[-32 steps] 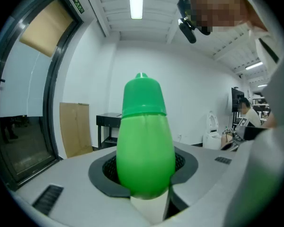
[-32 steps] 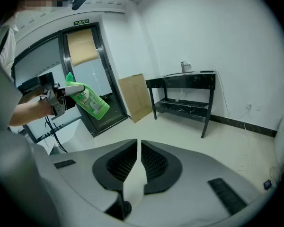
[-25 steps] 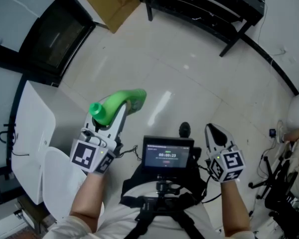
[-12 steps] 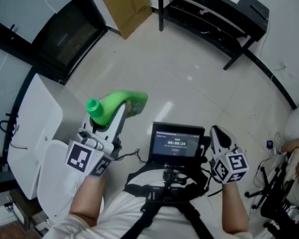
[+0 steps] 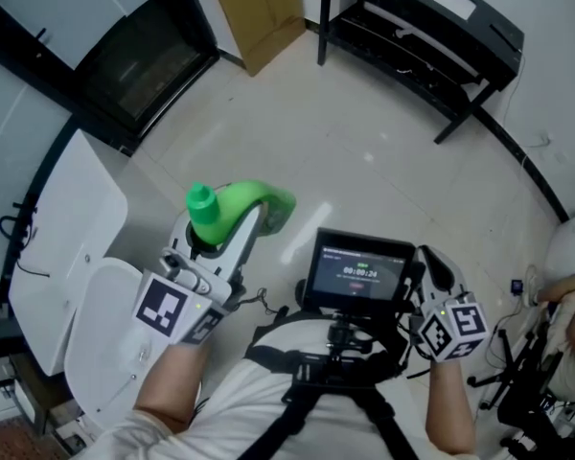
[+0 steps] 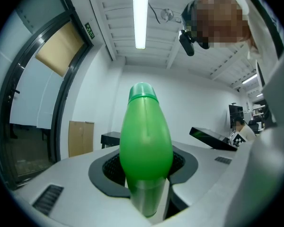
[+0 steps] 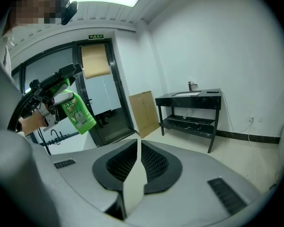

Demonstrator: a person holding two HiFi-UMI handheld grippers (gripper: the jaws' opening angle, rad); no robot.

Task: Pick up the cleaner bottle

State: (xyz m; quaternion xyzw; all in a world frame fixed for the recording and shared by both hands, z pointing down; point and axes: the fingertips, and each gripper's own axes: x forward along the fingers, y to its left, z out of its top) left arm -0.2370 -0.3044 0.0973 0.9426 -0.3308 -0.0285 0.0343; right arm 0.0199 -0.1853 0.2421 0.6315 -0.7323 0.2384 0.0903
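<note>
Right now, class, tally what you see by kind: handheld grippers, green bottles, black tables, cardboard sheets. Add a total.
Handheld two-jaw grippers: 2 (left gripper, right gripper)
Green plastic cleaner bottle: 1
Black two-tier table: 1
Brown flat cardboard sheet: 1
Total: 5

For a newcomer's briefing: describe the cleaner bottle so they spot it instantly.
Over the pale floor, near the white panel on the left, the left gripper clamps the cleaner bottle. It is the only bright green thing in sight, capped in green.
</note>
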